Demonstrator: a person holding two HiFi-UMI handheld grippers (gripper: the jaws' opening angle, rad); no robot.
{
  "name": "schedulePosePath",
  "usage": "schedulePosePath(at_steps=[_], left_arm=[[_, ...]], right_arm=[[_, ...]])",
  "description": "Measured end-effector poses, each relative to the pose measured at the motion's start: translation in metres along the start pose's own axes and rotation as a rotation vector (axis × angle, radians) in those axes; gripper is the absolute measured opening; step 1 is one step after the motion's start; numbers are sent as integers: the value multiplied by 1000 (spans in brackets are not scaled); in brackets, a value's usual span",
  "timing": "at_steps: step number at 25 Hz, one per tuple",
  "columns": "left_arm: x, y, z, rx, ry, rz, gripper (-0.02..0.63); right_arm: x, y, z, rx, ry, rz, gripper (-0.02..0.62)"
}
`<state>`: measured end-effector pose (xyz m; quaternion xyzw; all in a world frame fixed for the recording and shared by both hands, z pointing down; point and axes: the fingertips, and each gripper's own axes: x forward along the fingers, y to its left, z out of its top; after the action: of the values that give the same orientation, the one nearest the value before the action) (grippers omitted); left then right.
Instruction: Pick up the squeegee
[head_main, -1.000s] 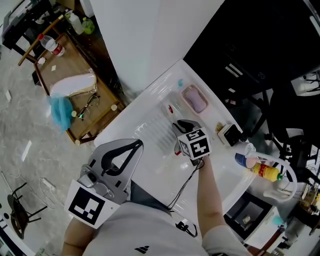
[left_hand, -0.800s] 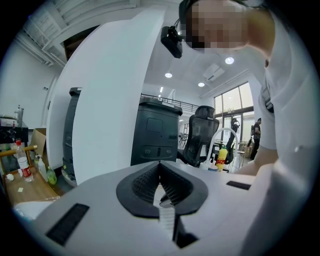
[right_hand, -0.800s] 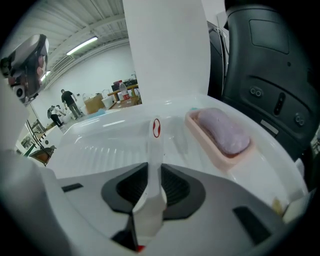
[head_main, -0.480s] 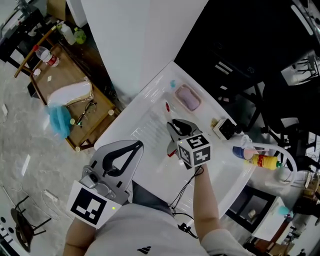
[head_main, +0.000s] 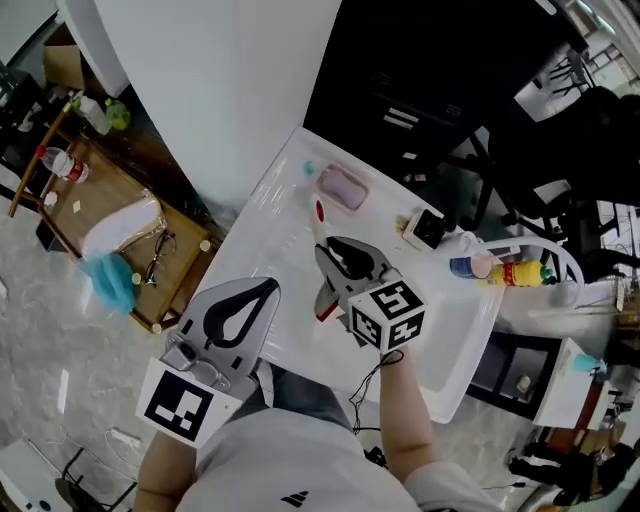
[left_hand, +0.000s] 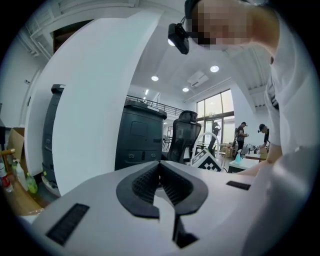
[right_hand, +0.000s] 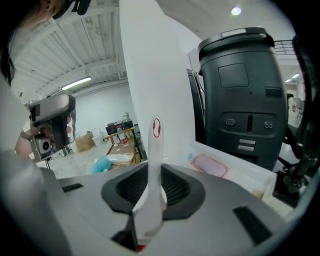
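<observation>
The squeegee (right_hand: 156, 135) is pinched between the jaws of the right gripper (right_hand: 153, 175). Its long white handle is run straight out along the gripper's own line, and its red-marked tip is pointed to the far side, over the white table (head_main: 455, 335) toward the pink pad (head_main: 342, 187). The left gripper (left_hand: 160, 176) is held near and to the left, off the table's edge, jaws pressed together on nothing, so the lift is judged to be the right gripper's alone.
</observation>
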<state>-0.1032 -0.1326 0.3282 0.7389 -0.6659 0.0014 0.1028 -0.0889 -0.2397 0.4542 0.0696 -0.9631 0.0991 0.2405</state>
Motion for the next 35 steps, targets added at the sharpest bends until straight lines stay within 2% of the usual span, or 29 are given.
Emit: schedulePosePath(at_steps=[8,15,23,35], left_arm=[[25,-27,22,21,41,-148,12],[31,-51,26,47,44,-271,12],[35,-87,29,78,19,-404,12],[26,-129,36,110,-15,-517,12]], right_arm=[[-58,3,35,83,-131,-82,92],[-101,16,51,108,-242,-168,92],[-148,31,56,103,-310,-254,92],[-210,58,65,83,-407,-358,92]])
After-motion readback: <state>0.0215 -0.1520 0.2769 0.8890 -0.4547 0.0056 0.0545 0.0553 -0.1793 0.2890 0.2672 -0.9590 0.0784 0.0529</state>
